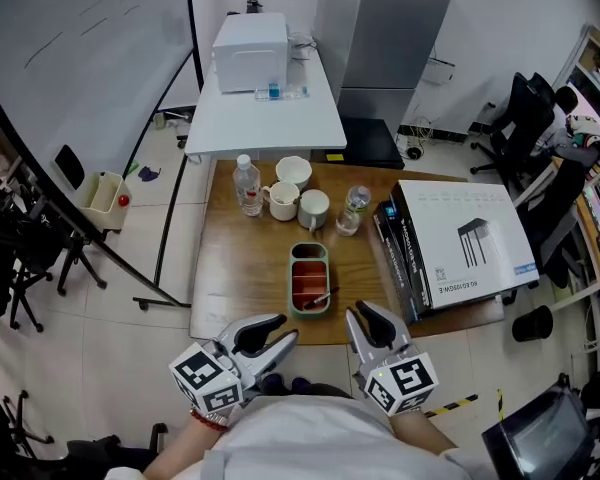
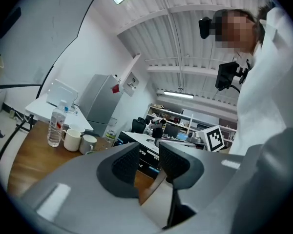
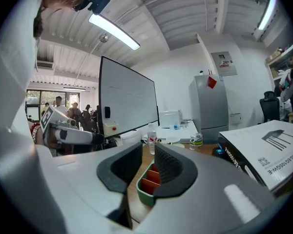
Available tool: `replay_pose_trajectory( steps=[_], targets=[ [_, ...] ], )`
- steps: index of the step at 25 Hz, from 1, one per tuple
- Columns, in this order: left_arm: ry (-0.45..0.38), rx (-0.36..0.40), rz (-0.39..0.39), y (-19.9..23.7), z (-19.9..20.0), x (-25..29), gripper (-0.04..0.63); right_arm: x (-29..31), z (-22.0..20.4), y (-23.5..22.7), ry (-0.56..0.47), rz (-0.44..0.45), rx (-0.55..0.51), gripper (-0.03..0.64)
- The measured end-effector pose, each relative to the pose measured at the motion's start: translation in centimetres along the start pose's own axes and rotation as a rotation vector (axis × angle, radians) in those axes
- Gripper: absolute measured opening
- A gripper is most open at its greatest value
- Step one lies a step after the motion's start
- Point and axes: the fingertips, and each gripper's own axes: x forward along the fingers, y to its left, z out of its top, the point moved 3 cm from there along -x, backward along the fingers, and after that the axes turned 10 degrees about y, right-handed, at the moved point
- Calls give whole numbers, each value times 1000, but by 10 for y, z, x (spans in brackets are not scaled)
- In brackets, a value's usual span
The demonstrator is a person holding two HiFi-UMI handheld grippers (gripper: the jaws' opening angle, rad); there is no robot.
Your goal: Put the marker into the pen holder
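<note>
Wood-topped, the table (image 1: 230,268) fills the middle of the head view, with a box (image 1: 460,243) at its right side and cups (image 1: 298,198) and bottles (image 1: 247,184) in its upper part. The green holder (image 1: 293,278) with red compartments stands near the lower edge of the table, just above both claws. The marker (image 1: 323,297) seems to lie in the lowest compartment of the holder, slanted, with one end over the right rim; it is small in this view, so I cannot be fully sure how deep it sits. The left claw (image 1: 285,330) is at the lower left of the holder. In its own view its jaws (image 2: 149,152) stand a little apart and nothing is between them. The right claw (image 1: 363,313) is at the lower right of the holder, close to the marker but apart from it. In its own view the jaws (image 3: 147,152) leave only a narrow gap. They hold nothing, and the holder (image 3: 145,191) shows through the gap, beyond the pads. From this I judge that the task is done or almost done: the marker is in the holder and no claw has it. What may be left is only to take the claws away, or to push the marker straight if it should not lean over the rim.
</note>
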Motion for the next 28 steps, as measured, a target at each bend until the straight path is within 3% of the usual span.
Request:
replay_pose_trajectory(
  steps=[12,28],
  targets=[
    [-4,-63,38,11,-12,-7,126,0,-5,-2,36,14,-6,58],
    [29,-59,43,12,-14,-6,126,1,-10,0,43,28,14,57]
  ],
)
